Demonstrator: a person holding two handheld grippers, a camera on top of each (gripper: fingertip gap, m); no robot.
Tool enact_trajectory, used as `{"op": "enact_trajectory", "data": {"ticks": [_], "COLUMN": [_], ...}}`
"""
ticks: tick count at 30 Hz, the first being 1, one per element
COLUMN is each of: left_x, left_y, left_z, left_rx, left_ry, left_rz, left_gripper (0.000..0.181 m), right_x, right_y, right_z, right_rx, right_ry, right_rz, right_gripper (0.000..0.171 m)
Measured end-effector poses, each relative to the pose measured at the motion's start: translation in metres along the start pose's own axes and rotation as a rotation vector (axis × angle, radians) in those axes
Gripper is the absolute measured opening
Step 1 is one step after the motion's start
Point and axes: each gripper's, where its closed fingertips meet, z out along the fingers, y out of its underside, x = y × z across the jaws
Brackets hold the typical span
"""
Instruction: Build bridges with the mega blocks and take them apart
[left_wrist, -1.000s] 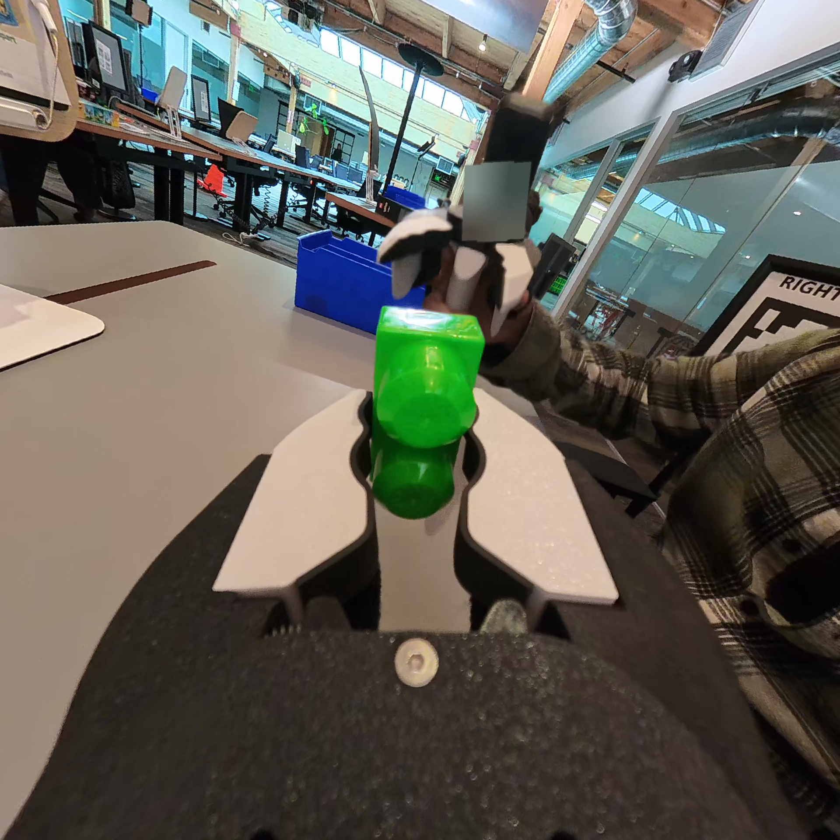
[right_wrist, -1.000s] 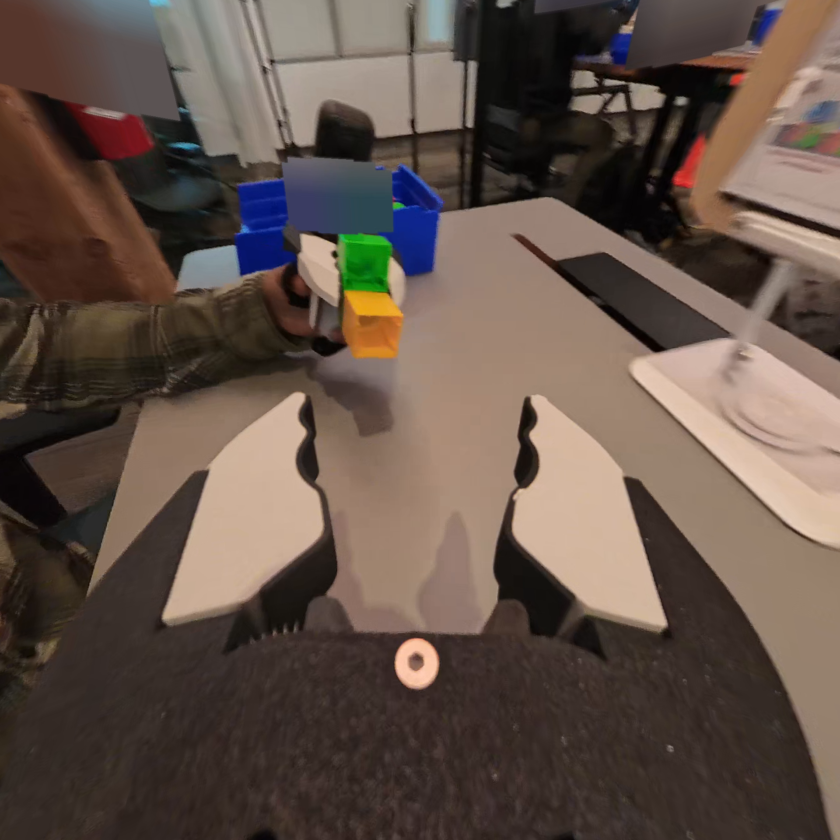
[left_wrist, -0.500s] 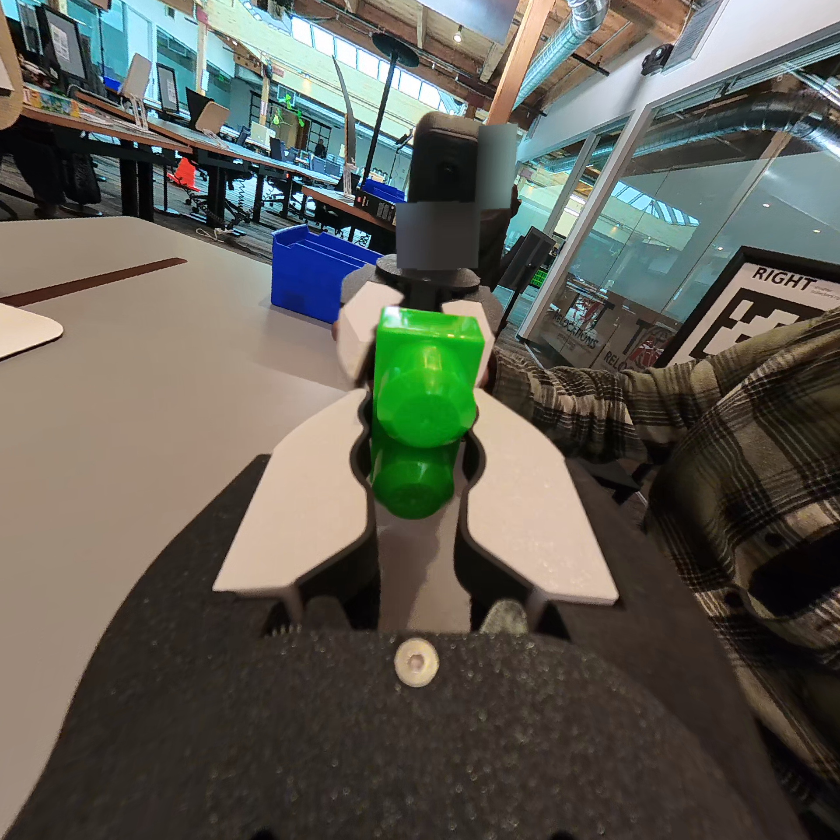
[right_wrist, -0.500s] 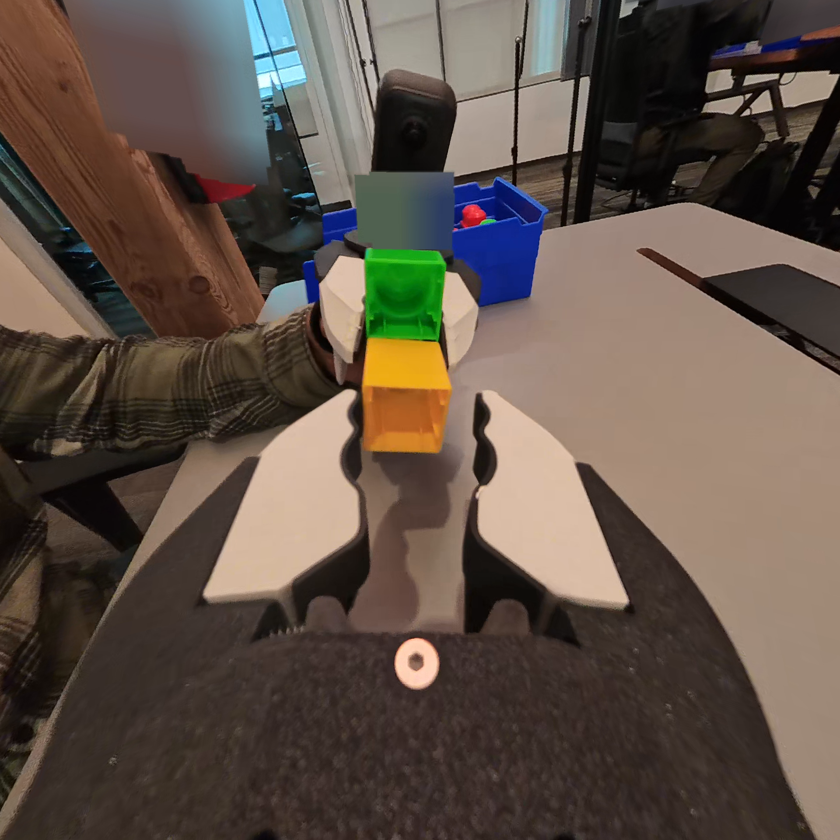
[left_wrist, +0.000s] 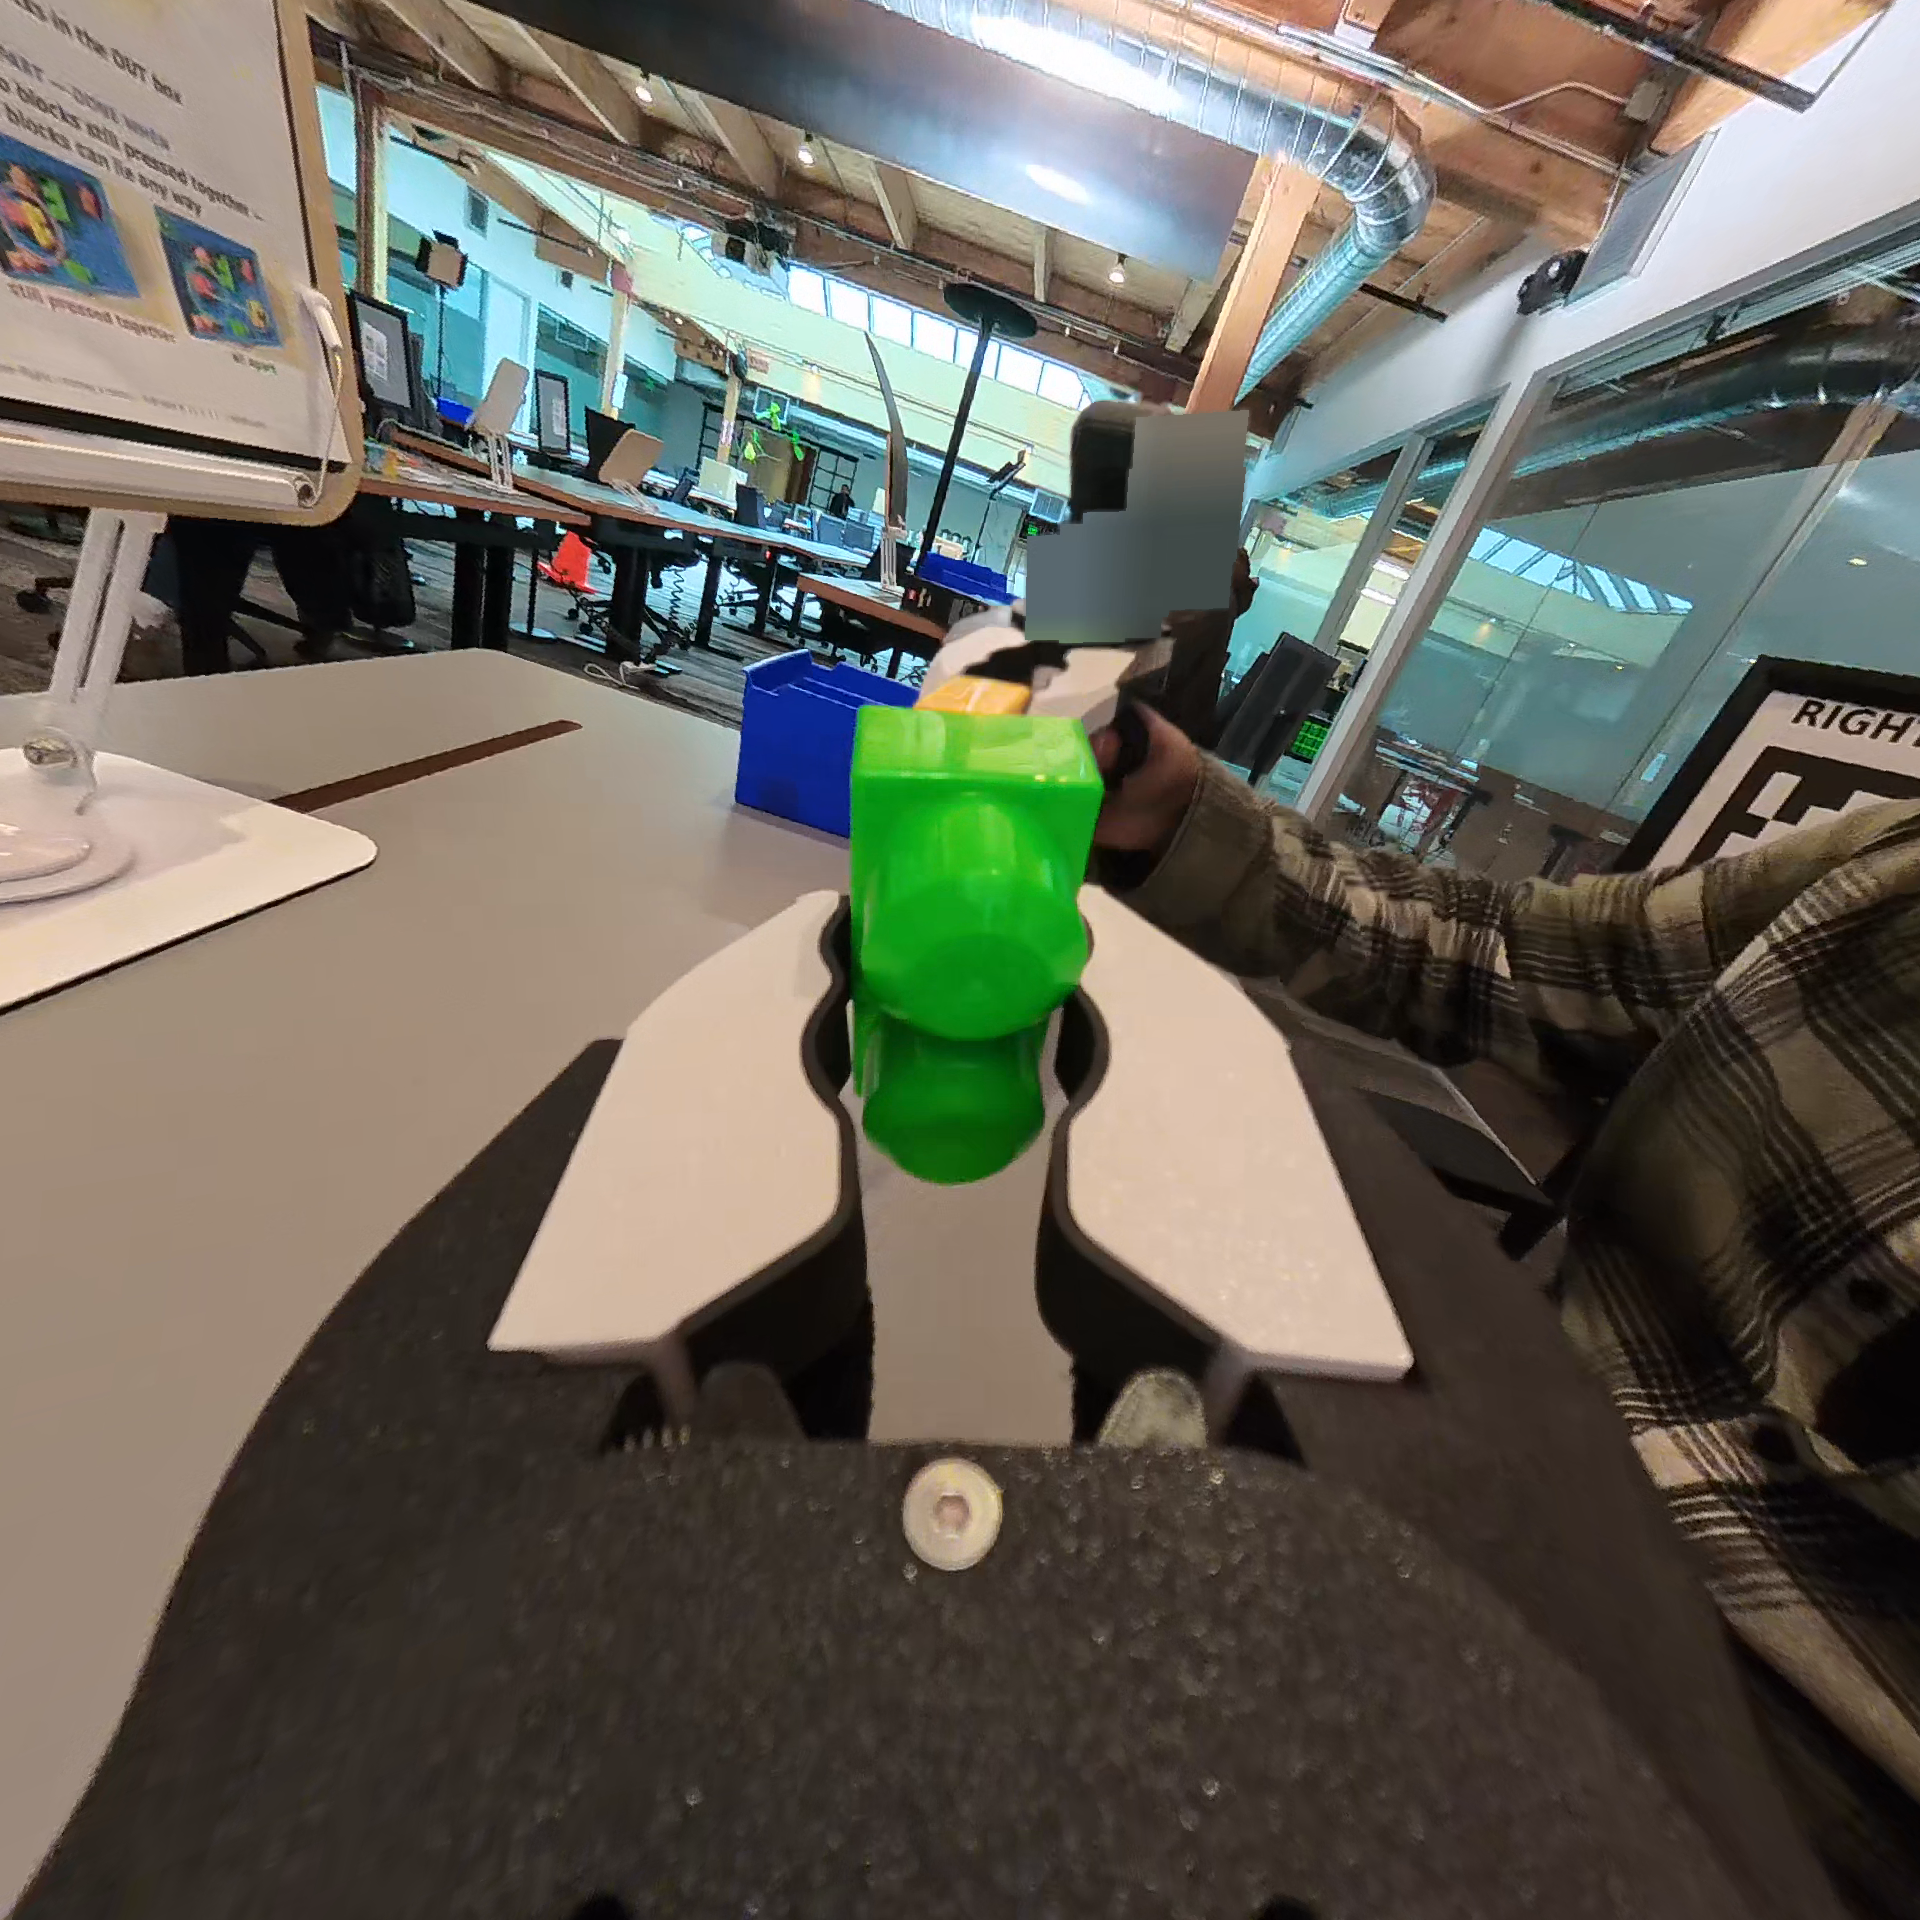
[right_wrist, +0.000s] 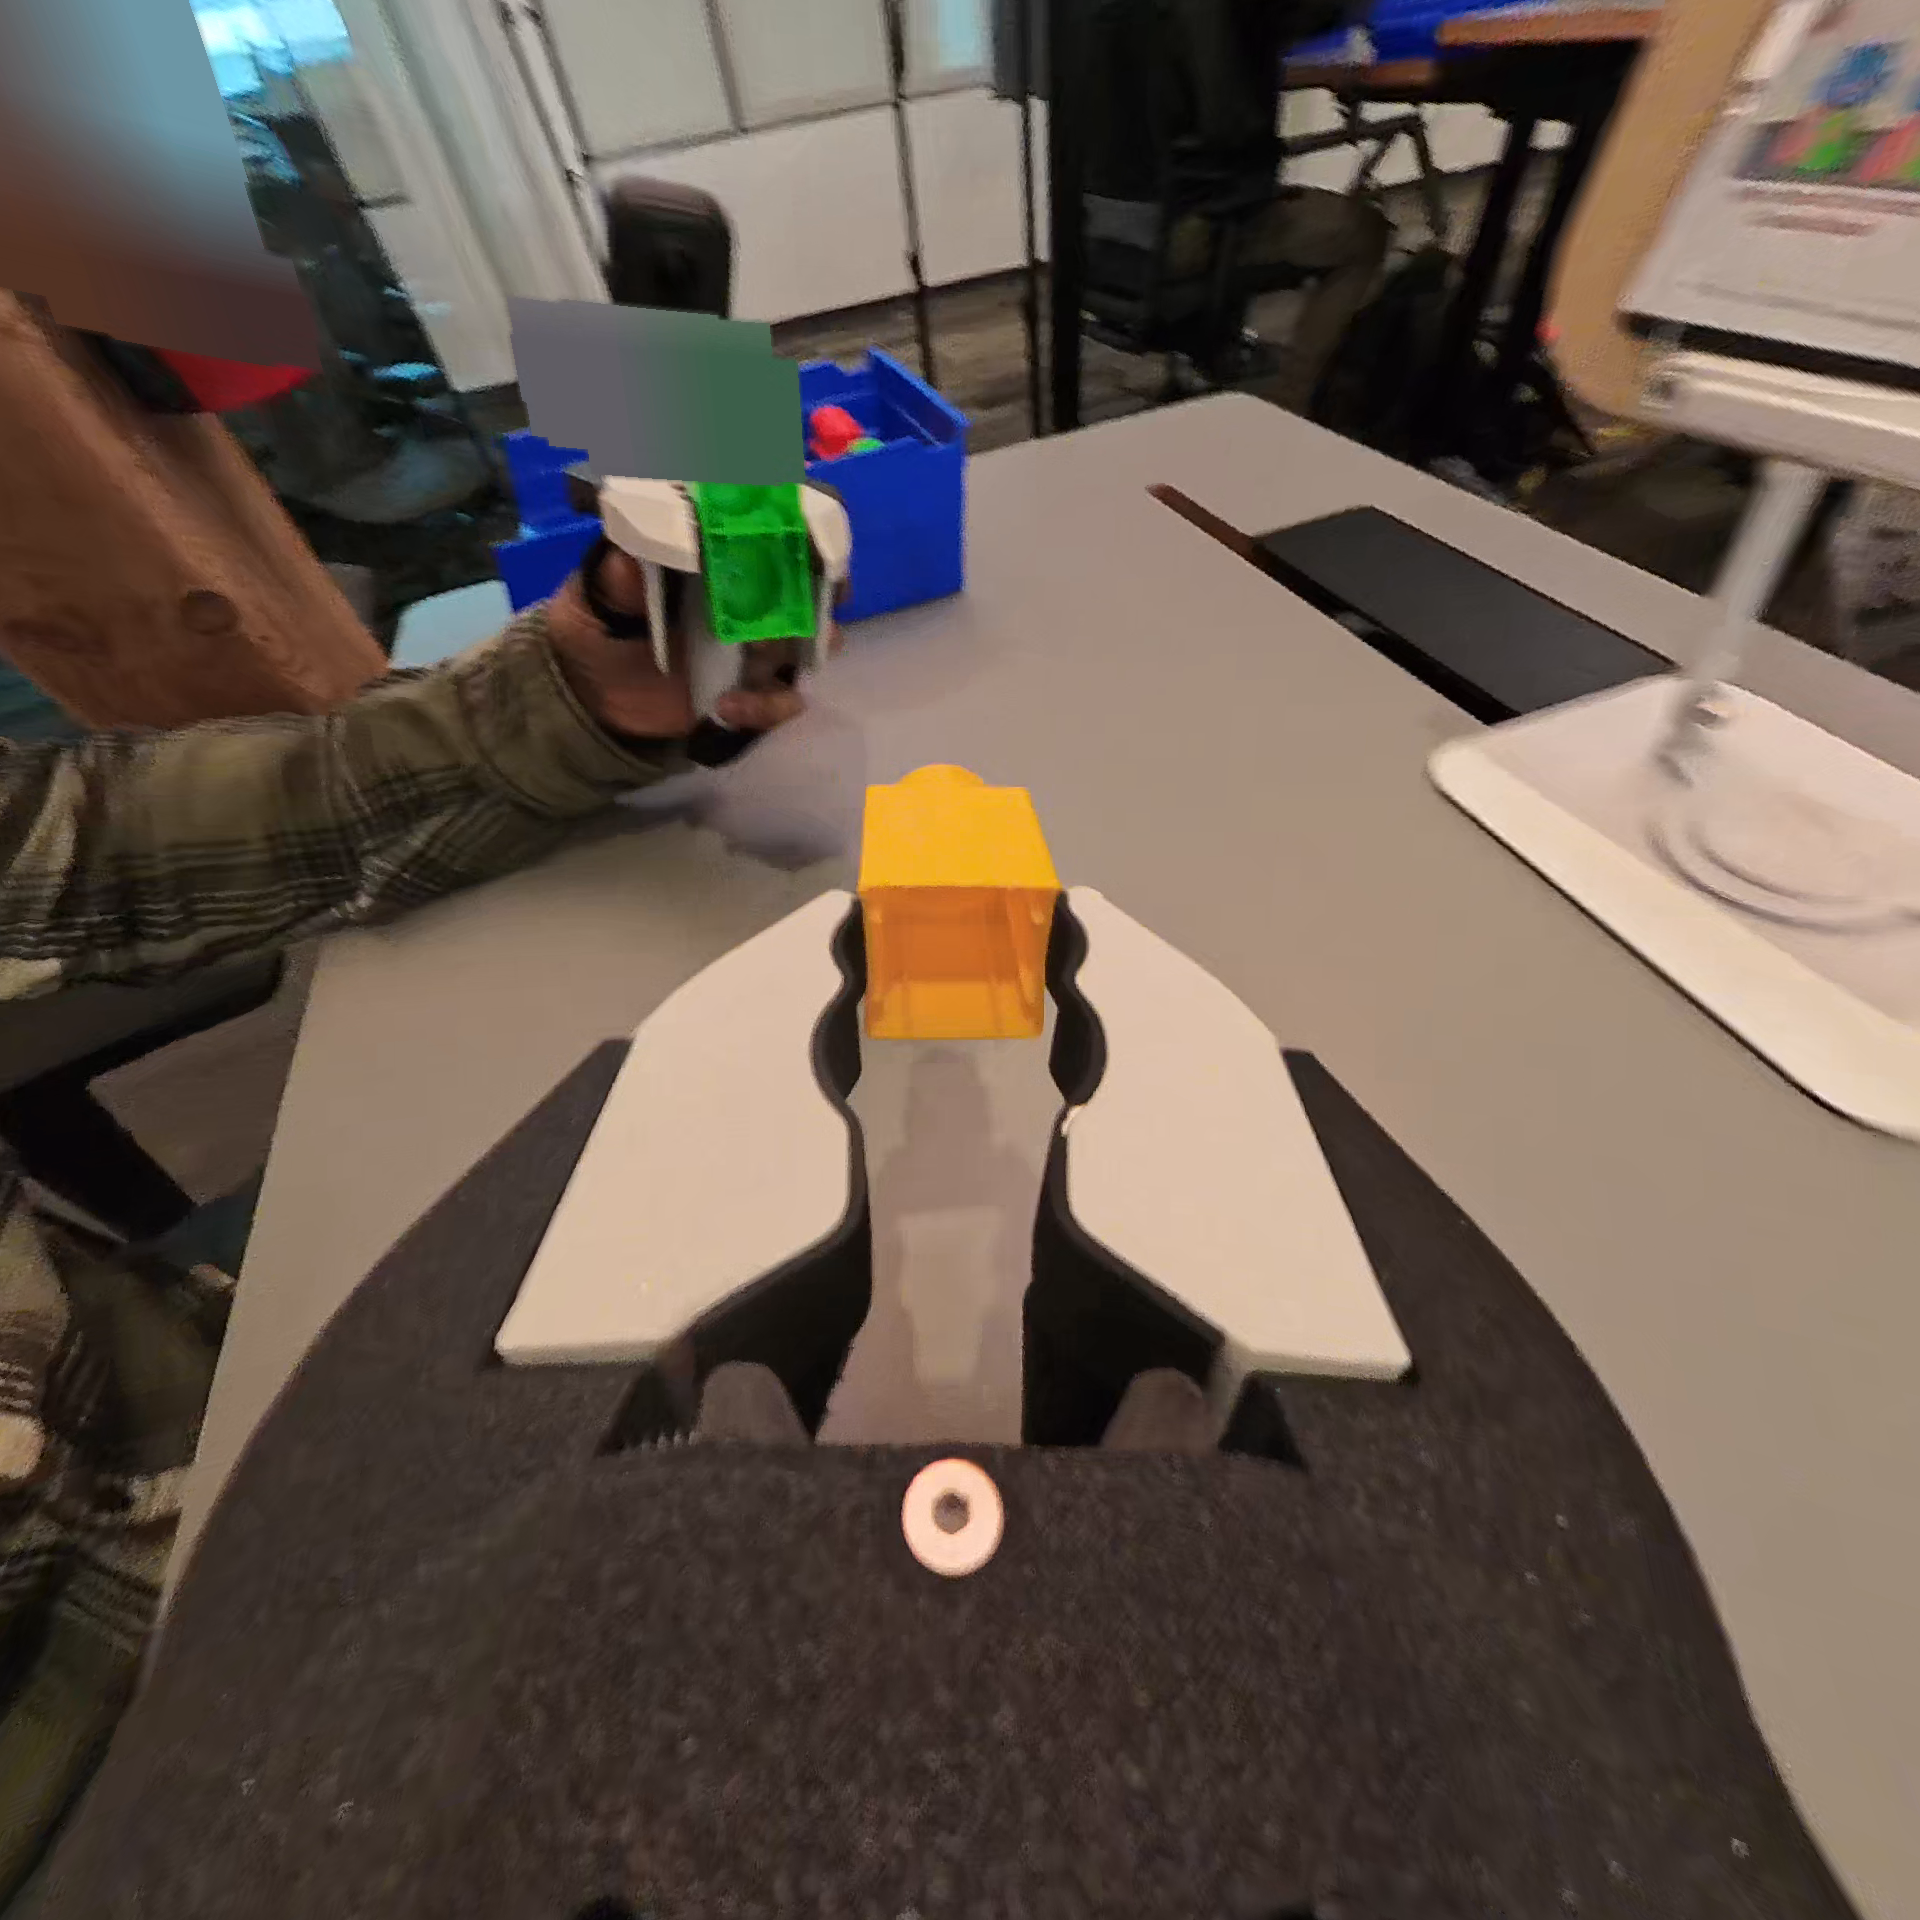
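one green block, one orange block, one blue bin

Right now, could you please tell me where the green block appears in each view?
Left wrist view: green block at centre, clamped in the near jaws.
Right wrist view: green block upper left, in the far gripper.
Shared landmark: blue bin behind it.

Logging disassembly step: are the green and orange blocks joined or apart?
Apart. The right claw grips the orange plastic block alone; the green plastic block sits in the left claw farther off, bare table between.
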Motion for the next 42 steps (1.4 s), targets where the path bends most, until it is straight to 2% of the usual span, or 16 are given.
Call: {"op": "enact_trajectory", "data": {"ticks": [2, 5, 9, 12, 15, 19, 22, 26, 29, 31, 33, 39, 42], "left_x": [0.001, 0.002, 0.004, 0.004, 0.002, -0.001, -0.003, -0.006, -0.008, -0.011, -0.015, -0.011, -0.01], "left_y": [0.0, 0.004, 0.009, 0.014, 0.019, 0.024, 0.026, 0.033, 0.04, 0.05, 0.057, 0.069, 0.072], "left_z": [0.001, 0.005, 0.013, 0.016, 0.018, 0.019, 0.019, 0.019, 0.019, 0.019, 0.019, 0.032, 0.041], "left_rx": [-0.001, -0.029, -0.072, -0.1, -0.124, -0.147, -0.161, -0.203, -0.257, -0.341, -0.43, -0.657, -0.745], "left_ry": [-0.001, -0.007, -0.011, -0.017, -0.026, -0.036, -0.047, -0.068, -0.088, -0.12, -0.152, -0.154, -0.182], "left_rz": [-0.001, 0.008, 0.024, 0.03, 0.032, 0.032, 0.032, 0.047, 0.059, 0.089, 0.126, 0.171, 0.205], "left_gripper": [0.037, 0.037, 0.037, 0.037, 0.037, 0.037, 0.037, 0.037, 0.037, 0.037, 0.037, 0.037, 0.037], "right_x": [0.019, 0.061, 0.116, 0.134, 0.147, 0.155, 0.157, 0.157, 0.149, 0.134, 0.111, 0.027, -0.01], "right_y": [-0.002, 0.003, 0.039, 0.07, 0.107, 0.149, 0.167, 0.152, 0.108, 0.072, 0.048, 0.032, 0.028], "right_z": [-0.046, -0.135, -0.258, -0.307, -0.329, -0.332, -0.329, -0.341, -0.355, -0.344, -0.309, -0.141, -0.066], "right_rx": [-0.042, -0.142, -0.32, -0.344, -0.382, -0.422, -0.428, -0.405, -0.365, -0.329, -0.309, -0.303, -0.255], "right_ry": [0.113, 0.34, 0.677, 0.767, 0.818, 0.823, 0.8, 0.843, 0.907, 0.889, 0.801, 0.392, 0.215], "right_rz": [0.019, 0.074, 0.188, 0.304, 0.387, 0.467, 0.513, 0.454, 0.315, 0.201, 0.12, -0.108, -0.103], "right_gripper": [0.033, 0.033, 0.034, 0.034, 0.034, 0.035, 0.037, 0.077, 0.075, 0.068, 0.065, 0.066, 0.067]}}
